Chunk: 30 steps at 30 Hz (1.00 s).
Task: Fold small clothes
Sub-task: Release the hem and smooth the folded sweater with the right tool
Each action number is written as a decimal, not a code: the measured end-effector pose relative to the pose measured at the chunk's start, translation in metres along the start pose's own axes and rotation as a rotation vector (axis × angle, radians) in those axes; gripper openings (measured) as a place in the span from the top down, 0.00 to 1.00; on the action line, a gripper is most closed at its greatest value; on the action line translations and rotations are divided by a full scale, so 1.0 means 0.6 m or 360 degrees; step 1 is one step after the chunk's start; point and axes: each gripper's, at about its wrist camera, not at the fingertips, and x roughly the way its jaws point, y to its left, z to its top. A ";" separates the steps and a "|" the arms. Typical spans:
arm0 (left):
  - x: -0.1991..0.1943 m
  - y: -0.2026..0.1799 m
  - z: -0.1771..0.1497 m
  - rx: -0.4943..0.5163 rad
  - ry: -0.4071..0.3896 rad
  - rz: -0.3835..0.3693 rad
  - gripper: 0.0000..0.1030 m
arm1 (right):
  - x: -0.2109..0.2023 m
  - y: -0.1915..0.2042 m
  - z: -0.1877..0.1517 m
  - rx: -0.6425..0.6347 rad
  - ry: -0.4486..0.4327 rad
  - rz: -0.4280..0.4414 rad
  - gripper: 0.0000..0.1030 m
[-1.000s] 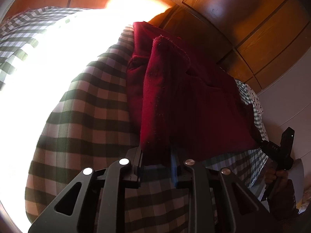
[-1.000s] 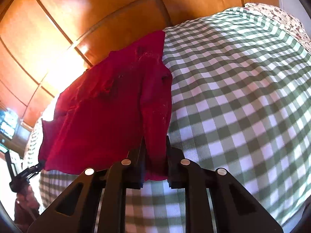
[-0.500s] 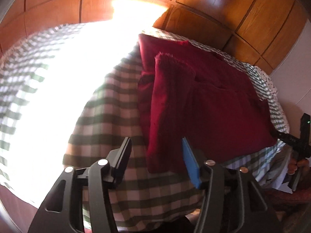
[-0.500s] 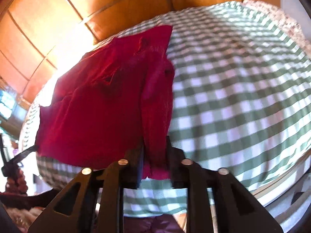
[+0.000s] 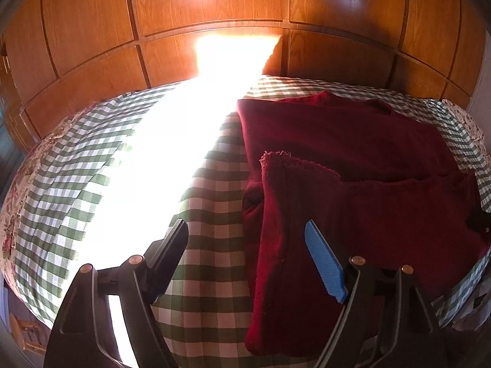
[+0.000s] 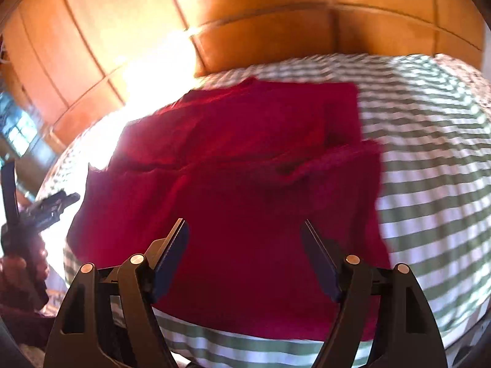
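Left hand-held gripper [image 5: 245, 259] and right hand-held gripper [image 6: 244, 256]: jaws opening, nothing clasped. Folded red garment [image 5: 353, 202] laid flat on checked bed [image 5: 208, 202], ahead of both.

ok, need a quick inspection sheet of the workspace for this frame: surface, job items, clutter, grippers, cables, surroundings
Surface: green checked cover, with a blown-out patch of sunlight.
Job's things: dark red garment lying flat, near part folded over itself, held by neither gripper.
Clutter: floral cloth at the cover's left edge.
Grippers: left gripper opening, garment's edge between the jaws, untouched; right gripper opening above the garment, clear of it.
Cables: nothing seen.
Surroundings: wooden panelling behind.
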 end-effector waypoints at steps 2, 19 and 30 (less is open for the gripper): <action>-0.009 0.014 -0.010 -0.0009 -0.0008 0.0007 0.24 | 0.024 0.008 -0.001 -0.0003 0.0067 0.0005 0.26; -0.008 0.032 -0.032 -0.0035 0.0000 -0.0010 0.24 | 0.071 0.034 -0.018 -0.0120 0.0164 -0.0075 0.04; -0.012 0.043 -0.035 -0.0042 0.0009 -0.0003 0.26 | 0.056 0.040 -0.027 -0.0150 0.0100 -0.0105 0.04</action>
